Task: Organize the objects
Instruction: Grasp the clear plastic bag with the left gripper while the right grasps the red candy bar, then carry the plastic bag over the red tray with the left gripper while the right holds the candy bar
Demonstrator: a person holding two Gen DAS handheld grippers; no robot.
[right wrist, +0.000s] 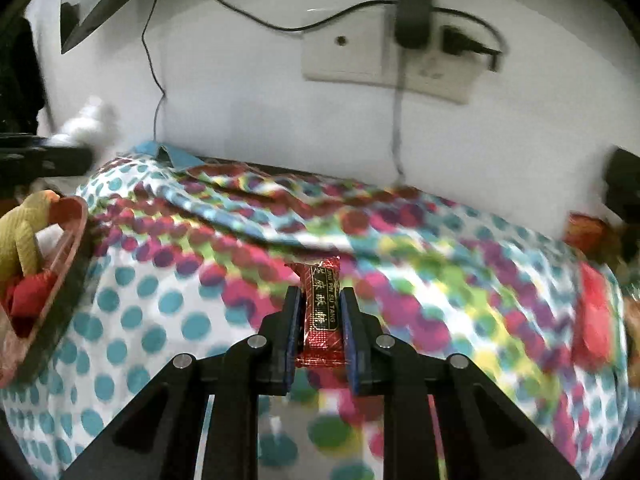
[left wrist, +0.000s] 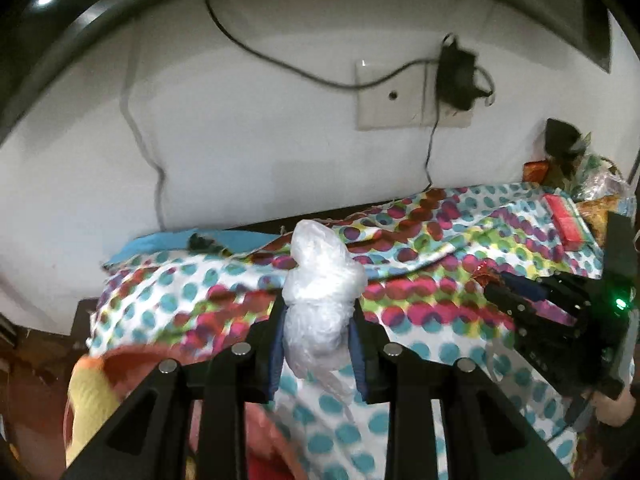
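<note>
Above the dotted cloth [right wrist: 132, 316], left claw [left wrist: 320, 312] clamped on white bag [left wrist: 320, 280], right claw [right wrist: 320, 300] on red candy [right wrist: 320, 308].

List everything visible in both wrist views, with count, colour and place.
Plastic bag bundle: one, clear white, held between the left jaws.
Candy packet: one, red with gold print, held between the right jaws.
Spotted cloth: one, white with multicoloured dots, covering the surface.
Basket: one, reddish, at the cloth's left edge, holding a yellow item and red items.
Red box: one, far right on the cloth.
Snack pile: several packets, mixed colours, far right by the wall.
Wall socket plate: one, white, with black plugs and cables.
Left gripper: one, black, shut on the bundle.
Right gripper: one, black, shut on the packet.
</note>
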